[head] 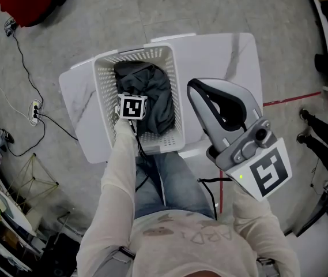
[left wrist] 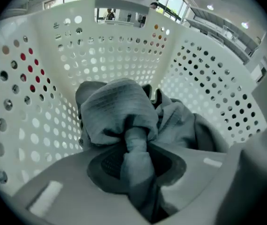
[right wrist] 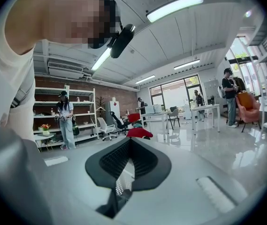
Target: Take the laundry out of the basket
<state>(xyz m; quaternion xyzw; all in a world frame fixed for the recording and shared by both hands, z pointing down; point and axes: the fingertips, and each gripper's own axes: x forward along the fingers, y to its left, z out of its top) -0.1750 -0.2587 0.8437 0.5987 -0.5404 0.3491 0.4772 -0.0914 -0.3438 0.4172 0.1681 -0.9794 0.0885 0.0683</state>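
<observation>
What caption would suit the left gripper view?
Left gripper pinching a fold of grey laundry inside the white perforated basket.

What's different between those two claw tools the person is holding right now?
The left gripper is down inside the white basket; the right gripper is held up outside it, facing the room. The left gripper's jaws are clamped on grey laundry; the right gripper's are closed on nothing. Both are the same kind of two-jaw tool.

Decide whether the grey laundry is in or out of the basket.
In. The laundry lies bunched between the basket walls, left tongs shut on a fold.
</observation>
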